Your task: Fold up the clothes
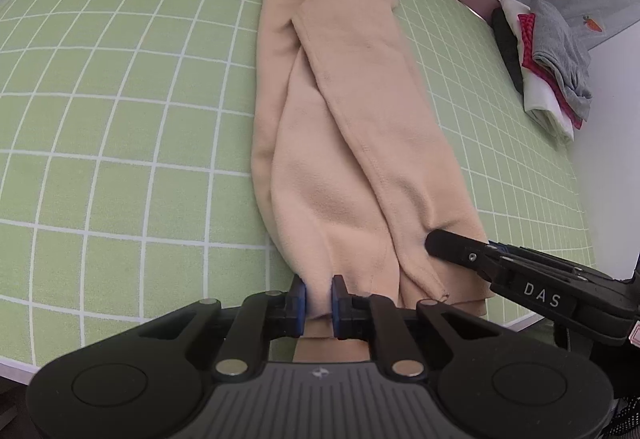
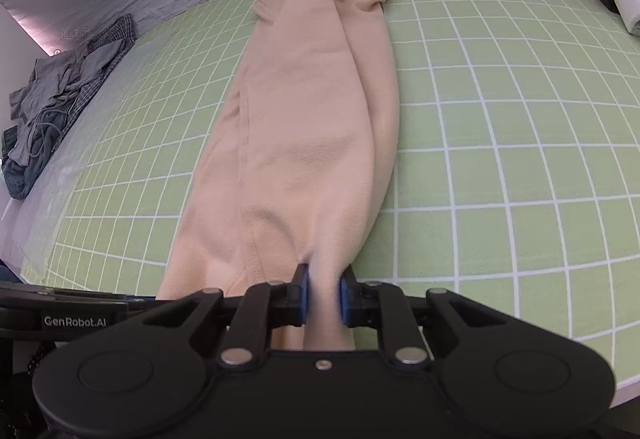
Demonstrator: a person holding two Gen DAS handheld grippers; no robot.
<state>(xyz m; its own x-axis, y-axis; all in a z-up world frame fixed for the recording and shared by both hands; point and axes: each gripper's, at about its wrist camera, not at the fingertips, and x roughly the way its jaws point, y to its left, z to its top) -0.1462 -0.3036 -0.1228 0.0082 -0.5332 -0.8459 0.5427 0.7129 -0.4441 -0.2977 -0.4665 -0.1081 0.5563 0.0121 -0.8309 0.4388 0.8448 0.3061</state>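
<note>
Your left gripper (image 1: 319,299) fingers pinched on the beige garment (image 1: 340,143), your right gripper (image 2: 324,293) fingers likewise clamping its near edge, garment lying lengthwise on the green grid mat (image 1: 120,119), folded stack (image 1: 548,59) at far corner.

The left gripper (image 1: 319,299) pinches the beige garment (image 1: 340,143), apparently trousers, on the green grid mat (image 1: 120,127).

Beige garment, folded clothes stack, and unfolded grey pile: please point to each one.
Beige garment (image 1: 352,143): left wrist view, middle of the fabric.
Folded clothes stack (image 1: 560,51): left wrist view, grey top piece.
Unfolded grey pile (image 2: 56,99): right wrist view, crumpled centre.
</note>
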